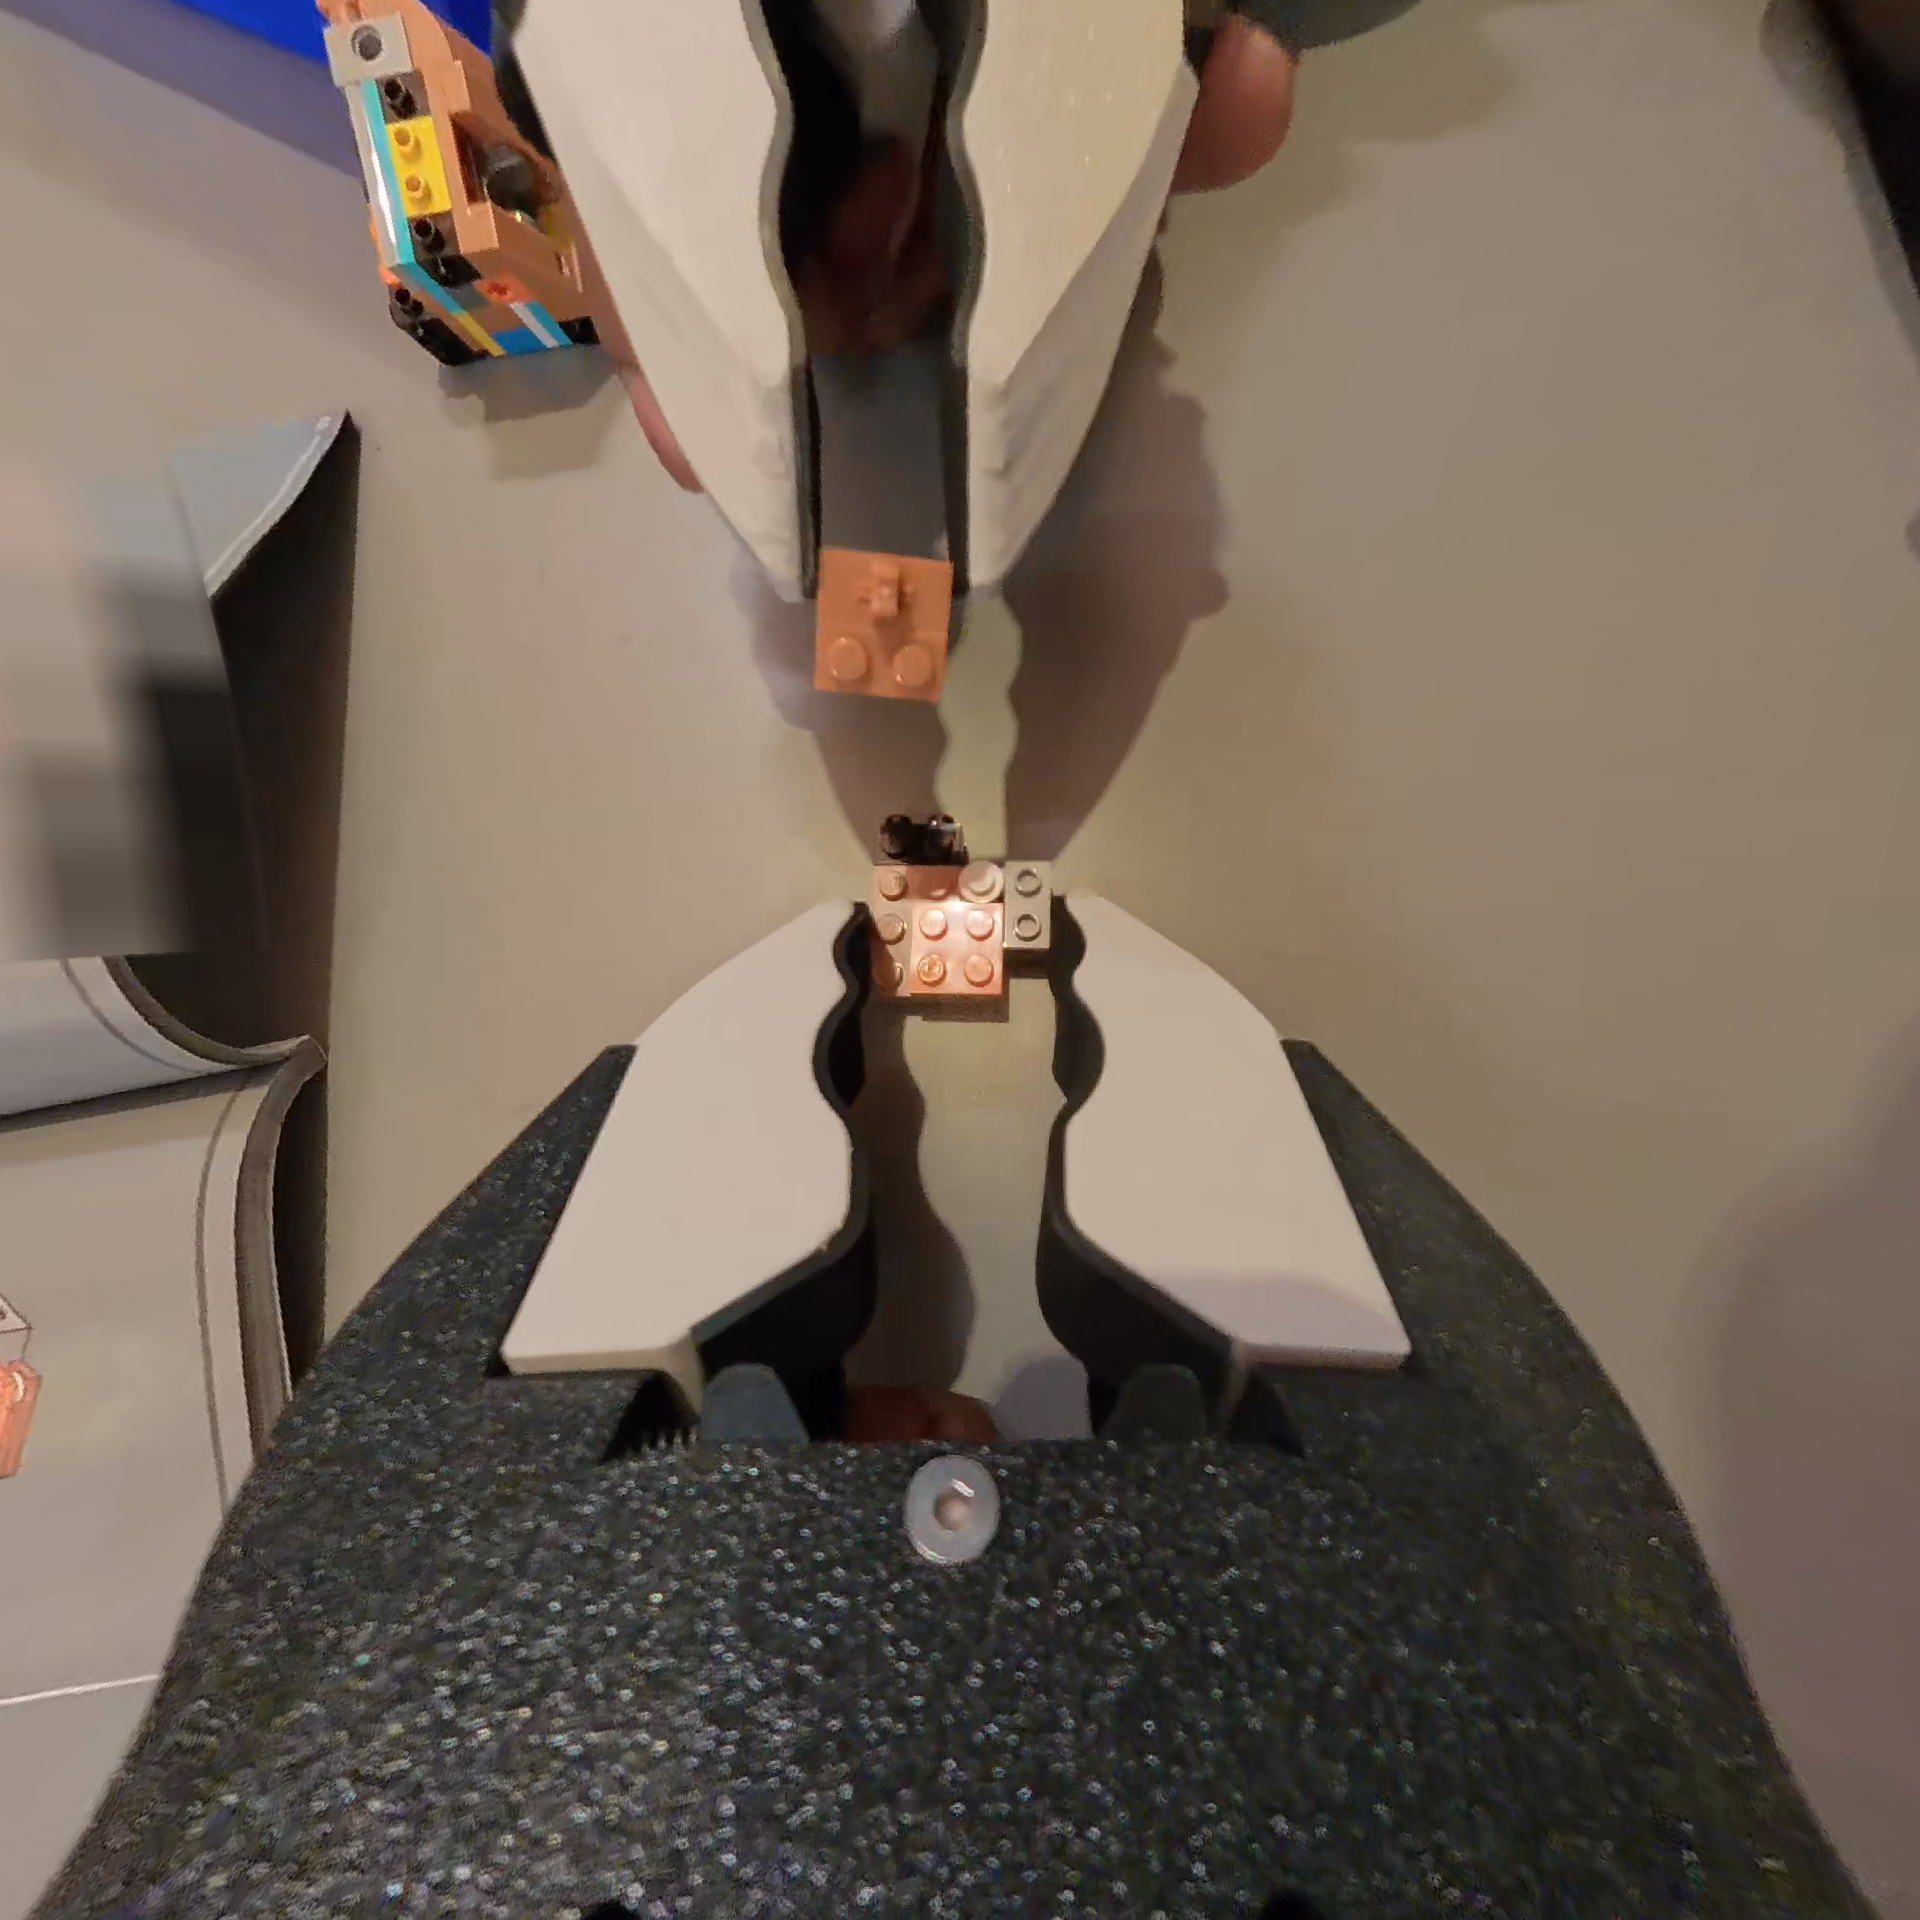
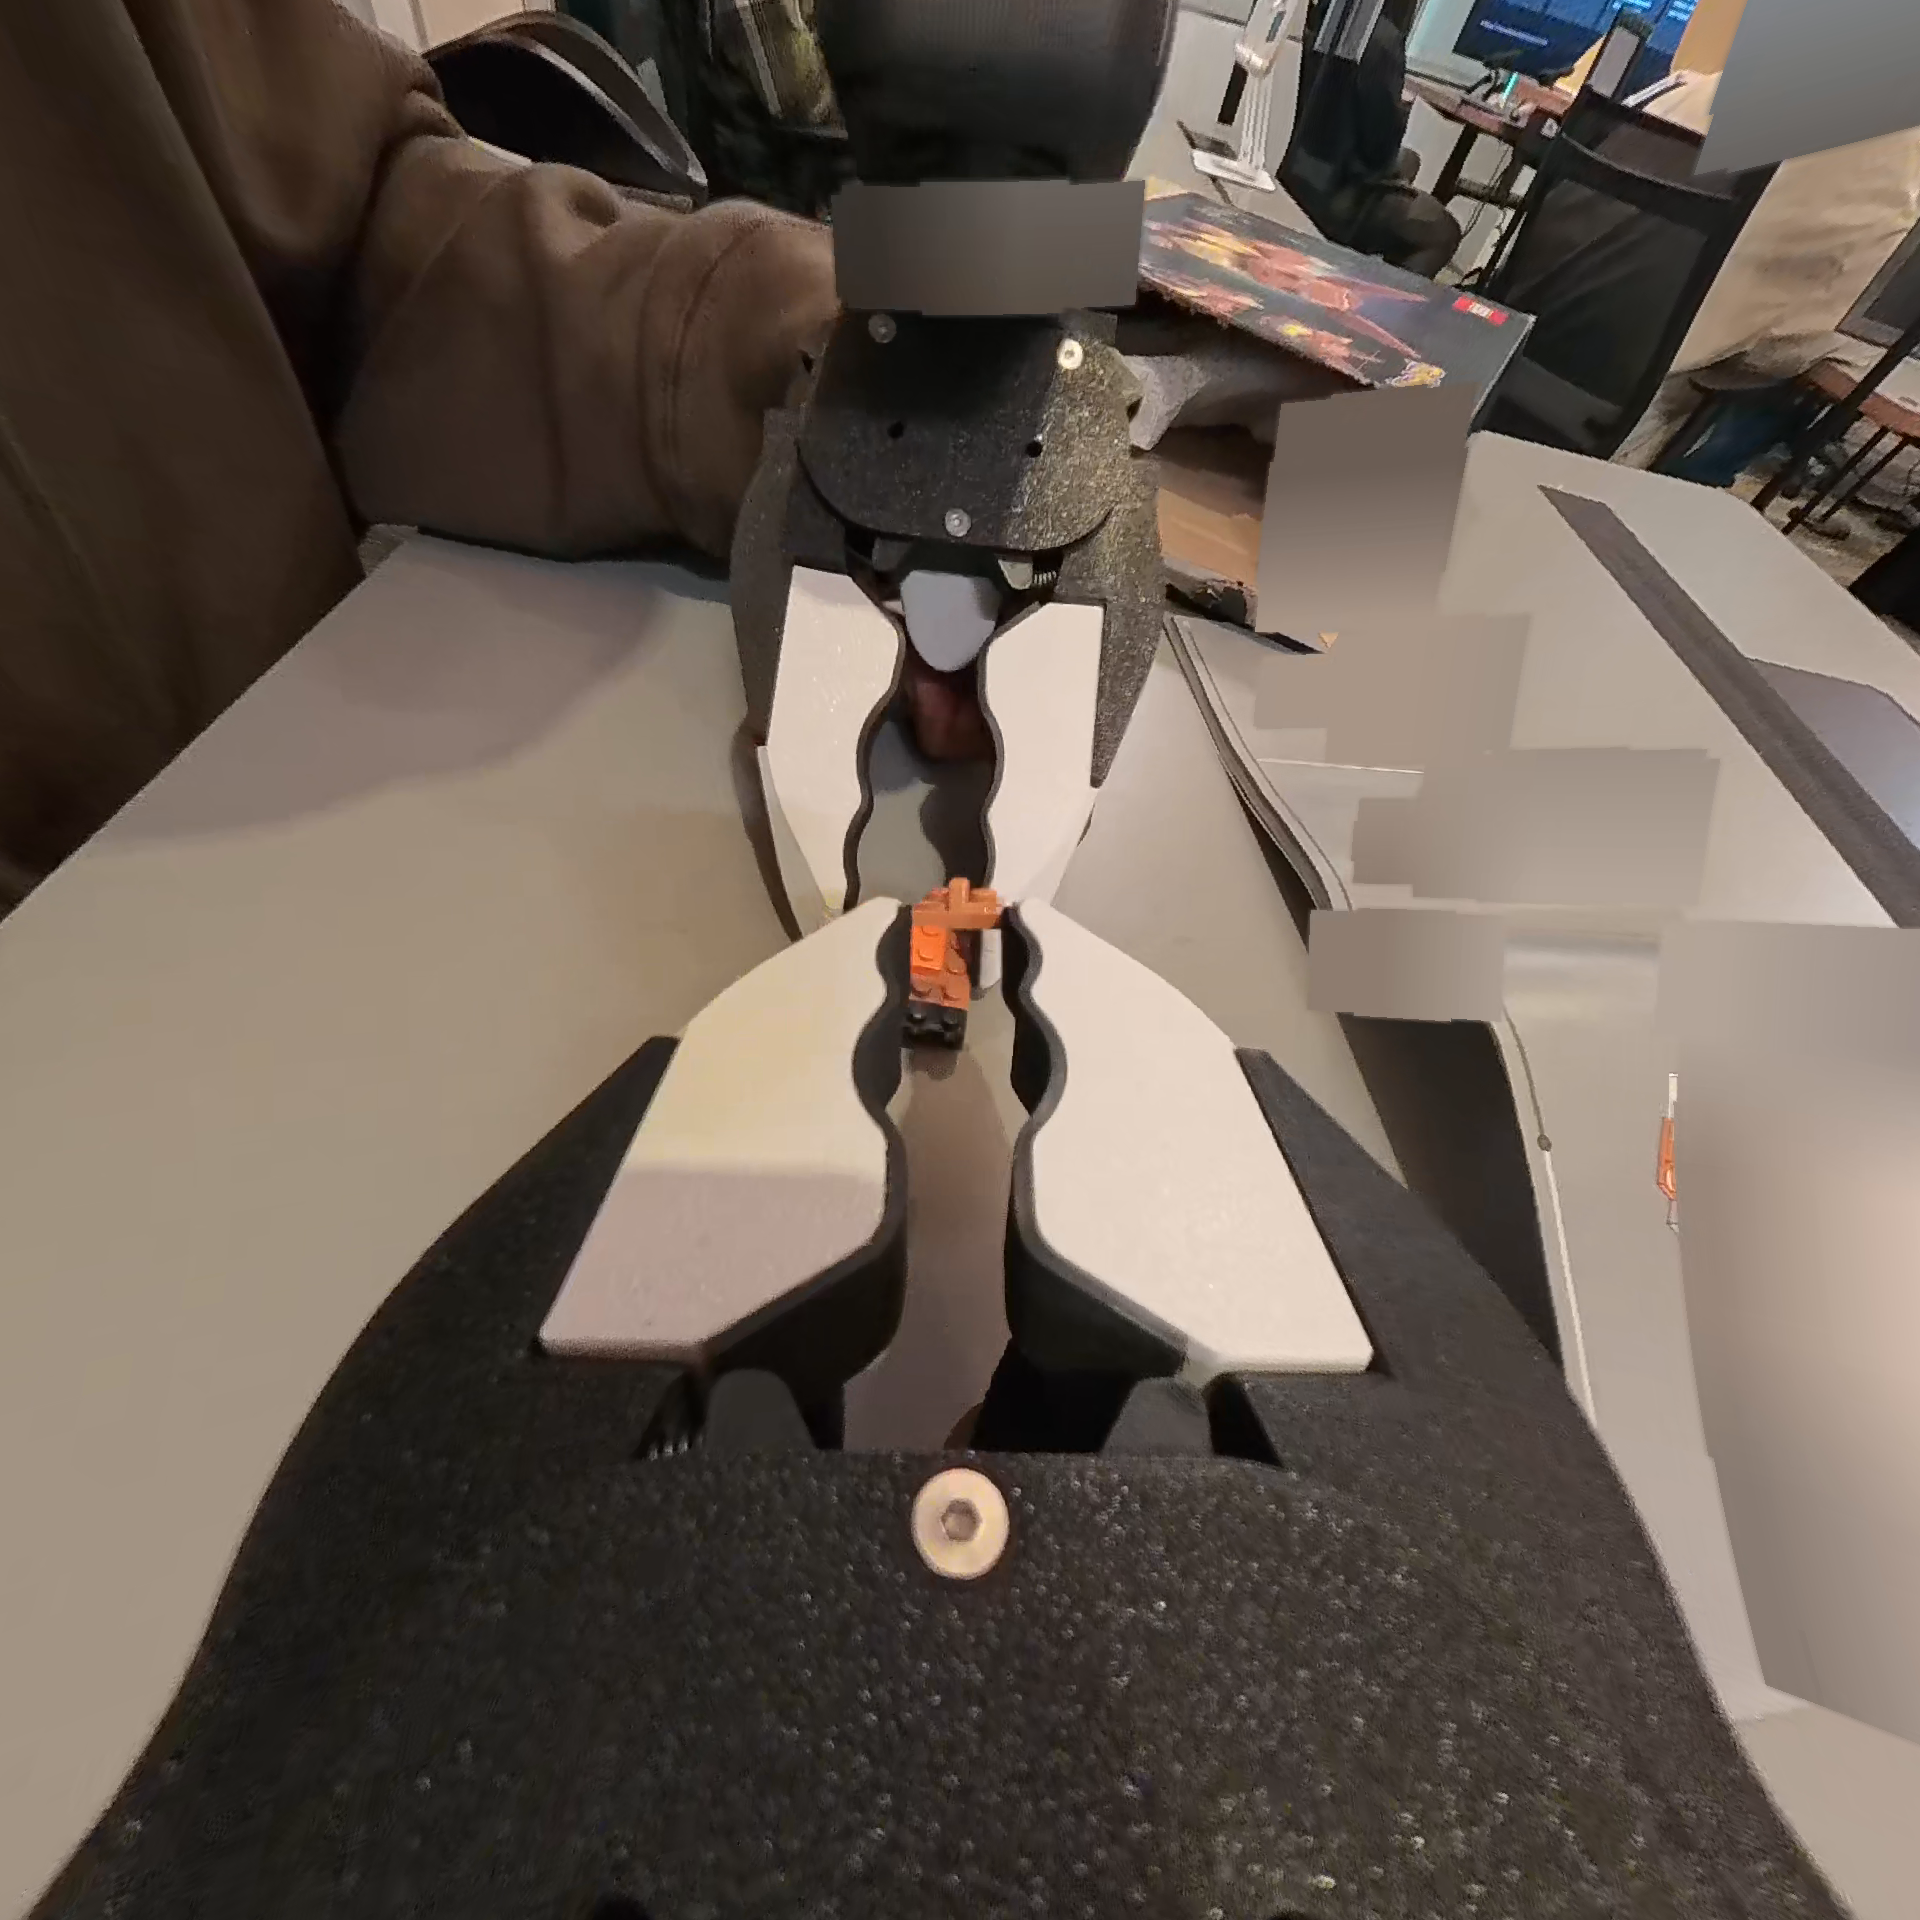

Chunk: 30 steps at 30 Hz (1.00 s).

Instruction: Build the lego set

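Observation:
My left gripper (image 1: 961, 925) is shut on a small brick assembly (image 1: 951, 940) of tan, brown and grey studded pieces with a black part at its far end. My right gripper (image 1: 883, 592) faces it from the far side, shut on a tan plate (image 1: 881, 634) that has two studs and a clip. In the left wrist view a gap shows between the plate and the assembly. In the right wrist view my right gripper (image 2: 956, 914) holds the plate (image 2: 958, 906) just over the orange and black assembly (image 2: 938, 982), with my left gripper (image 2: 935, 883) opposite.
A larger tan, yellow and black build (image 1: 468, 197) lies on the grey table (image 1: 1507, 727) at the far left. An open instruction booklet (image 1: 156, 1143) lies at the left. A set box (image 2: 1330, 281) and a person's brown sleeve (image 2: 416, 332) are behind. Spacing between my two grippers at the tips: around 6 cm.

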Tool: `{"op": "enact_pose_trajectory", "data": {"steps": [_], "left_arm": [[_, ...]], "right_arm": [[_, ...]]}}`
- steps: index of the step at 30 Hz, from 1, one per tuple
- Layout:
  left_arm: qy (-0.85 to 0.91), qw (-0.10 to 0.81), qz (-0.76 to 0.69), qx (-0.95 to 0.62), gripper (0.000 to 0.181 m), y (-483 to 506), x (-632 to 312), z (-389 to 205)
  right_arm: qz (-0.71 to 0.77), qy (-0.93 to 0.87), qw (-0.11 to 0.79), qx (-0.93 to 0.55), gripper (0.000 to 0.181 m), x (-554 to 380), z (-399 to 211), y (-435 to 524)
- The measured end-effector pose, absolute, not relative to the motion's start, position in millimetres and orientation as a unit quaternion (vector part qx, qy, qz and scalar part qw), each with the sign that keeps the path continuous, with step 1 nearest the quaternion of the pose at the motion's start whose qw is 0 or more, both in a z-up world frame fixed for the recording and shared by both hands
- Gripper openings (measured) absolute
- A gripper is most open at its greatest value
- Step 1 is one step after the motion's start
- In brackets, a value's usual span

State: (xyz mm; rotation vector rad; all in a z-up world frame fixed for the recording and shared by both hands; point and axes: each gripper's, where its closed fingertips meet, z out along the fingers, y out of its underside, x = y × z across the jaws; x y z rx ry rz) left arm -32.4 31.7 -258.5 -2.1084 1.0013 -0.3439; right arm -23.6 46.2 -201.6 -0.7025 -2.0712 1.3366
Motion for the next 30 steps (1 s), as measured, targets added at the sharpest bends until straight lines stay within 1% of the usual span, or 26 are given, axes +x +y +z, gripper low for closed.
{"op": "enact_pose_trajectory", "data": {"steps": [2, 8, 11, 30], "left_arm": [[0.392, 0.388, -0.137, -0.823, 0.033, 33, -31, -257], [0.377, 0.451, -0.158, -0.794, 0.033, 39, -26, -230], [0.372, 0.468, -0.161, -0.785, 0.033, 40, -27, -222], [0.369, 0.484, -0.172, -0.775, 0.033, 40, -27, -215]], "right_arm": [[0.499, -0.776, 0.283, -0.263, 0.016, -23, -202, 46], [0.500, -0.776, 0.272, -0.273, 0.016, -24, -204, 47], [0.500, -0.775, 0.269, -0.278, 0.016, -25, -204, 47], [0.495, -0.779, 0.260, -0.282, 0.016, -25, -207, 50]]}}
